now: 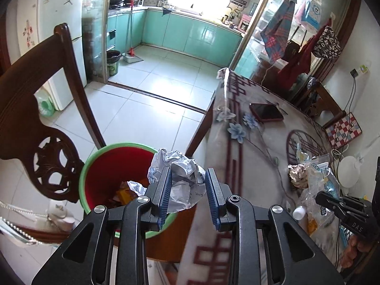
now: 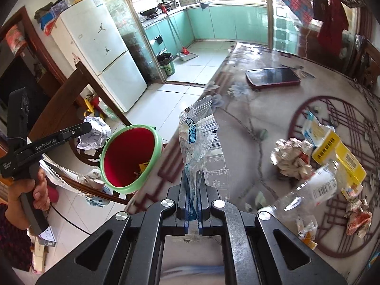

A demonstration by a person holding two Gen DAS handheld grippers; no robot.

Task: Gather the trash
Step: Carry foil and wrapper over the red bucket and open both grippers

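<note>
The left gripper [image 1: 187, 187] is holding a crumpled paper ball [image 1: 177, 178] between half-open fingers, just above the near rim of the red bin [image 1: 106, 166]. The right gripper [image 2: 192, 185] is pinching a clear wrapper [image 2: 199, 140] tightly, with the bin to the left of its fingers. If released here, the paper may be hitting the rim and falling outside.

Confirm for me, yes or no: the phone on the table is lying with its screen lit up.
No, the phone lies flat on the table with a dark screen showing only reflections.

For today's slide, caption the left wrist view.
Left gripper holds crumpled paper above the red bin.
</note>
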